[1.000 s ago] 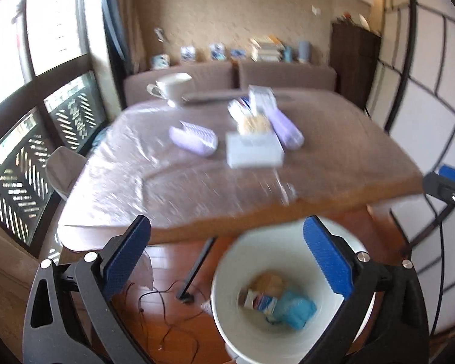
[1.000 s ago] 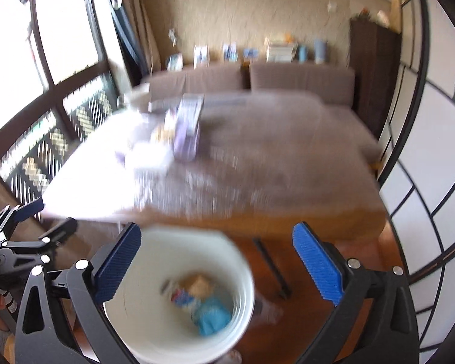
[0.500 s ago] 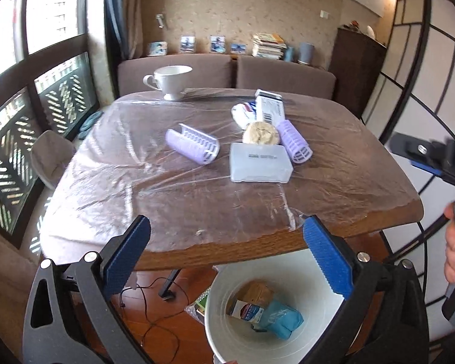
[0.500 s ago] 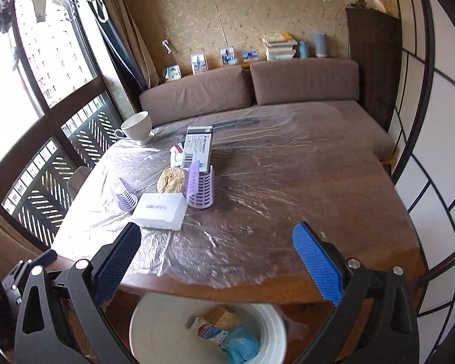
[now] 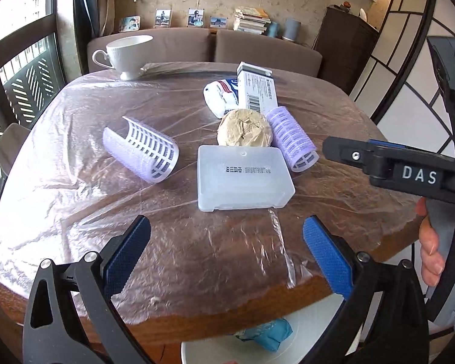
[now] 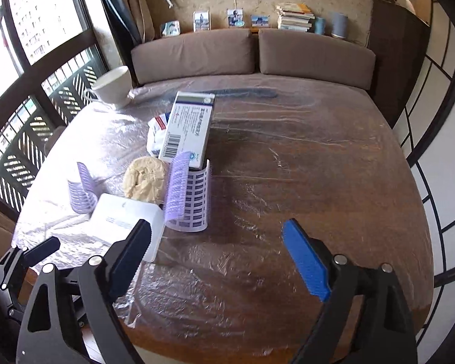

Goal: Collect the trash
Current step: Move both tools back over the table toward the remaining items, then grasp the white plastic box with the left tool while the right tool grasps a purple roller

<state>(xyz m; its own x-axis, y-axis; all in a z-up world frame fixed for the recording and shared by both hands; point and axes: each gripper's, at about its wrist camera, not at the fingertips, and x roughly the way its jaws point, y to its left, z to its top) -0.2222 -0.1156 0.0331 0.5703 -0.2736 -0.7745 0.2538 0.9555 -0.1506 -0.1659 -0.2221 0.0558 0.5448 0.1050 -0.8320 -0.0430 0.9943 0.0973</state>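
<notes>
Crumpled paper ball (image 5: 244,127): tan, mid-table, touching the clear case.
Wrapper (image 5: 220,98): white, crumpled, behind it.
Carton (image 5: 256,91): white-blue, lying flat.
Bin (image 5: 197,353): white, under table edge, holding blue wrapper (image 5: 268,335).

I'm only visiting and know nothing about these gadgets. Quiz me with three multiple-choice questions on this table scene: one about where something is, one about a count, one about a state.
1. Where is the white cup?
A. far corner of the table by the window
B. inside the bin
C. on the plastic box

2. How many purple hair rollers lie on the table?
A. one
B. two
C. four

3. What is between the left gripper's jaws?
A. the paper ball
B. the carton
C. nothing

Answers:
1 A, it stands at the far left edge.
2 B, one roller left of the plastic box, another roller right.
3 C, only bare table shows between them.
</notes>
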